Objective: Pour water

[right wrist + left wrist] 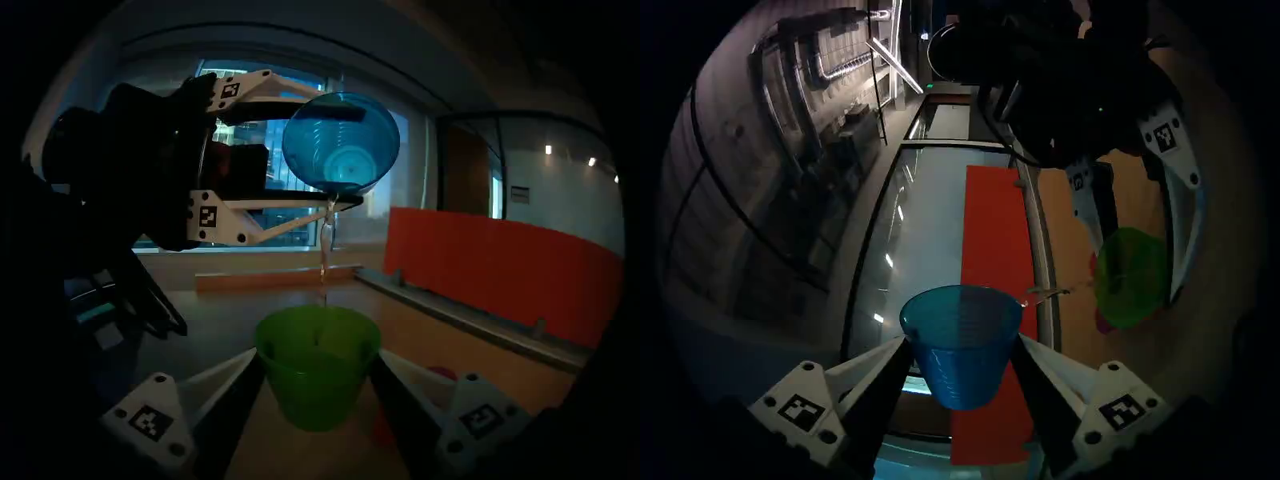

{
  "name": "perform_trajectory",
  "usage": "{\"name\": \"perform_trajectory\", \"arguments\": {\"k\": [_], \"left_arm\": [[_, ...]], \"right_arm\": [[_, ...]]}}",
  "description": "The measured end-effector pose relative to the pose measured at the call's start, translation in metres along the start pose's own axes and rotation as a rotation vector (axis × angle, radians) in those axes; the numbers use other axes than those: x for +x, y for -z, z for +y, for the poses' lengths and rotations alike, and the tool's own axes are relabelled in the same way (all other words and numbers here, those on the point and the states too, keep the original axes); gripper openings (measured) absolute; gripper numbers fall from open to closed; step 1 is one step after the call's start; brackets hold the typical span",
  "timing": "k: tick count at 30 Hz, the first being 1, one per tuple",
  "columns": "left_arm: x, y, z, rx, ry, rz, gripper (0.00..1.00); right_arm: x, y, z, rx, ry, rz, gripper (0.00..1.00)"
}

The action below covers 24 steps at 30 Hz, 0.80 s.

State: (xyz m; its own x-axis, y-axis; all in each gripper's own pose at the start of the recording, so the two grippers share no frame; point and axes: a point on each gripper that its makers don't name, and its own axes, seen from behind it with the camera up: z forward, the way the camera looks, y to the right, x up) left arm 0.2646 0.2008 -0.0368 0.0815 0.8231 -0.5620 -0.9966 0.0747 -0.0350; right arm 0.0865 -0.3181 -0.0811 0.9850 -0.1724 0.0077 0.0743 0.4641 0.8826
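Streaming water (pixel 326 240), one blue cup (pixel 340 144), one green cup (pixel 318 364)

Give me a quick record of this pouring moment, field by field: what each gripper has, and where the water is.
left gripper: shut on blue cup, tipped above the green cup
right gripper: shut on green cup, upright, below the blue cup
water: thin stream from blue cup's rim into green cup
background: orange panel
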Motion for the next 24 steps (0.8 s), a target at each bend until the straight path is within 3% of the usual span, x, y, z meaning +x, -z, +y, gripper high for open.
{"name": "perform_trajectory", "arguments": {"k": [6,24], "left_arm": [[0.005,0.003,0.005,0.007,-0.022,0.003,0.82],[0.013,0.006,0.003,0.030,-0.136,0.014,0.82]], "right_arm": [[0.001,0.000,-0.001,0.001,0.001,0.004,0.87],[0.005,-0.001,-0.002,-0.001,0.003,0.012,0.87]]}}
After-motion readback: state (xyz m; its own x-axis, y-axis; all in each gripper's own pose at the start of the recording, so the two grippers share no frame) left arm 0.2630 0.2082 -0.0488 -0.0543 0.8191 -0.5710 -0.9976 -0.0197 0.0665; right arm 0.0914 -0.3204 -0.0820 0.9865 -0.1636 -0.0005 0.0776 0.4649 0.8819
